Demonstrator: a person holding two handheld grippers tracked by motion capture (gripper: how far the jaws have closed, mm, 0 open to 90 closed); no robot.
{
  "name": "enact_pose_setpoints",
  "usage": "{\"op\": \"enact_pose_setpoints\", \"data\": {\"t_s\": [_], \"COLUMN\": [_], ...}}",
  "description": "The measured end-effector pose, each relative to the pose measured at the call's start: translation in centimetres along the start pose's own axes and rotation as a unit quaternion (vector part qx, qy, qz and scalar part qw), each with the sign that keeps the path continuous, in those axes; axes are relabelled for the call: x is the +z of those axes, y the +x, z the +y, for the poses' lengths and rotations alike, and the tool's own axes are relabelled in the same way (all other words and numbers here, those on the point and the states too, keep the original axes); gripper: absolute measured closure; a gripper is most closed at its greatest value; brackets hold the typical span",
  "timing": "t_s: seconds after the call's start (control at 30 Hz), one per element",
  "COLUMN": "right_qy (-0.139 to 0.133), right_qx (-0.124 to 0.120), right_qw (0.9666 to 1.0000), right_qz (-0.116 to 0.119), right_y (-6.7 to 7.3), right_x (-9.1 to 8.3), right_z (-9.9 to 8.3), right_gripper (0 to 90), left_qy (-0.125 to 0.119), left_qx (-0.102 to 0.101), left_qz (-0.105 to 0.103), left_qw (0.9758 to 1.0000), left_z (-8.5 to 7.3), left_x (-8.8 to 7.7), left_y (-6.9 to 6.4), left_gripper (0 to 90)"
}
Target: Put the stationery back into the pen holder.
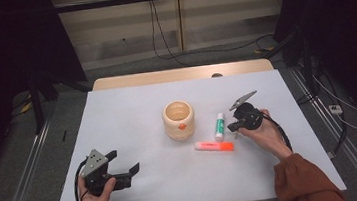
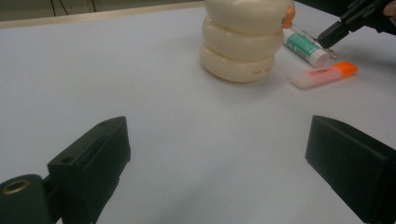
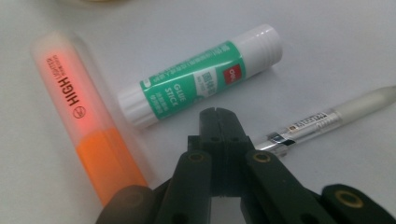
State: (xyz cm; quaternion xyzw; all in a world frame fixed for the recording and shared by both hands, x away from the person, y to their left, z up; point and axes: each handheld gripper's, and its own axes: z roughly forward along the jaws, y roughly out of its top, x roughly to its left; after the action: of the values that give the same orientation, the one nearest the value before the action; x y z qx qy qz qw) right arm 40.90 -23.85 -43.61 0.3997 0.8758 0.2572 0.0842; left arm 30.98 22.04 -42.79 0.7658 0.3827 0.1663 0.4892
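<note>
Right gripper view: clenched right gripper [image 3: 217, 122] above a clear pen [image 3: 327, 120].
Glue stick [image 3: 201, 84] smooth, highlighter [image 3: 86, 112] translucent; left gripper [image 2: 219, 158] released.

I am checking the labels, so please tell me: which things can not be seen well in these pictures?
- Pen: right gripper view, its near end is hidden behind the right gripper, its far end blurred.
- Cup: left gripper view, its top is cut off by the upper edge.
- Glue stick: high view, label too small to read.
</note>
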Motion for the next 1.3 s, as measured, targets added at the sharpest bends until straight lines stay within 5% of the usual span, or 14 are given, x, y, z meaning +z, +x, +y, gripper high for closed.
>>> {"op": "enact_pose_setpoints", "data": {"t_s": [0.37,1.3], "right_qy": [0.020,0.024], "right_qx": [-0.010,0.011], "right_qw": [0.9997,0.9996], "right_qz": [-0.003,-0.013], "right_y": [0.2,-0.7], "right_x": [0.9,-1.1], "right_z": [-0.1,-3.0], "right_gripper": [90.0,90.0], "left_qy": [-0.003,-0.004], "left_qx": [-0.001,-0.002], "left_qz": [-0.001,-0.003], "left_qw": [1.0000,1.0000], "left_z": [0.0,0.1], "left_x": [-0.1,-0.2], "left_y": [0.0,0.1], "left_gripper": [6.3,6.3]}}
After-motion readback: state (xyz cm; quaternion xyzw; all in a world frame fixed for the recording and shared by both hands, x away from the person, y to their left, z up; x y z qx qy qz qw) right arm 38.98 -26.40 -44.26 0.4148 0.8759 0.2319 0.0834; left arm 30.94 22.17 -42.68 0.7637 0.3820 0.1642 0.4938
